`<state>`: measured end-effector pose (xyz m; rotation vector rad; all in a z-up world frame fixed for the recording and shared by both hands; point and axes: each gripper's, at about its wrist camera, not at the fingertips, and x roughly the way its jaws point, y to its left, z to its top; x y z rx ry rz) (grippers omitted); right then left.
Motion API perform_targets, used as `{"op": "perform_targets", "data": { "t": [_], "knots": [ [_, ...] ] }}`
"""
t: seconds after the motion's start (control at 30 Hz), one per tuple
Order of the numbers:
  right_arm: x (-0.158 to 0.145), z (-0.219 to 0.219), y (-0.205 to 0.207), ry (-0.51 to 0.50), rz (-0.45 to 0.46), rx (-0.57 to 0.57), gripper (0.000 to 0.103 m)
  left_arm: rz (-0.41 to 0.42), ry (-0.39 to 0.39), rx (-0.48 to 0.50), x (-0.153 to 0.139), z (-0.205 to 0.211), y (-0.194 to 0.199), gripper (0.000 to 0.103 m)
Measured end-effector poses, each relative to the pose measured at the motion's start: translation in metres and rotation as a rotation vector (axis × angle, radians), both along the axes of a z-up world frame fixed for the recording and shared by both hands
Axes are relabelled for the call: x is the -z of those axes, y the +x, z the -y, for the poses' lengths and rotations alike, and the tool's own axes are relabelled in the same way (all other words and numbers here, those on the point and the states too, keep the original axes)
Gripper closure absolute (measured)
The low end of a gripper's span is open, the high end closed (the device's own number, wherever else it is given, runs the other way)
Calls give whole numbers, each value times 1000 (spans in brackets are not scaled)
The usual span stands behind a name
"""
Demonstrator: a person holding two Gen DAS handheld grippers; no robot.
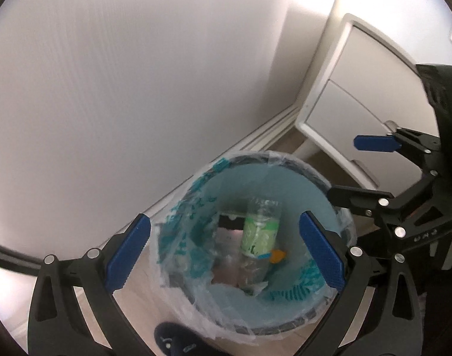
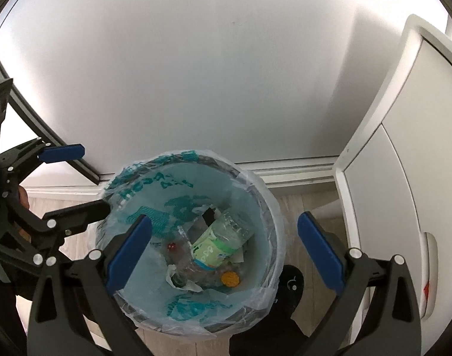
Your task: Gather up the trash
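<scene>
**Kid:** Is the trash job done?

**Helper:** Part of it looks done. The bin (image 2: pixel 264 207) stands on the floor by the wall, next to a white cabinet (image 2: pixel 404 178). It has a clear bag (image 2: pixel 142 190) with blue-green print inside it, folded over the rim. There is already trash at the bottom.

**Kid:** What is in there?

**Helper:** A squashed plastic bottle (image 2: pixel 217 246) with a green label lies in the middle. Just beside it is a small orange cap (image 2: pixel 230 279). I also see a tiny red thing (image 2: pixel 172 246), some crumpled clear plastic and a dark scrap. I cannot tell what the small bits are.

**Kid:** Are the 2 grippers holding anything?

**Helper:** No. The left gripper (image 1: pixel 224 249) hangs over the bin with its fingers (image 1: pixel 128 252) spread wide, and nothing is between them. The right gripper (image 2: pixel 224 249) is the same: fingers spread, nothing in them. They sit at opposite sides of the rim.

**Kid:** So what is left?

**Helper:** I think the bag comes next. Each gripper would need to pinch an edge of it and lift it out. I see no loose trash on the floor here.
</scene>
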<state>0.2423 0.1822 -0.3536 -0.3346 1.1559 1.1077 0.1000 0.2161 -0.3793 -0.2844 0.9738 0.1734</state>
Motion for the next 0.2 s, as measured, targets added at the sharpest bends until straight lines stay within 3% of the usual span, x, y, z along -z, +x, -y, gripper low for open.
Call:
{"op": "perform_targets", "data": {
  "t": [0.13, 0.2],
  "knots": [
    [2, -1, 1, -4, -8, 5, 7, -28, 41, 17, 7, 1, 2, 6],
    [2, -1, 0, -6, -9, 2, 7, -28, 4, 39, 9, -1, 4, 6]
  ]
}}
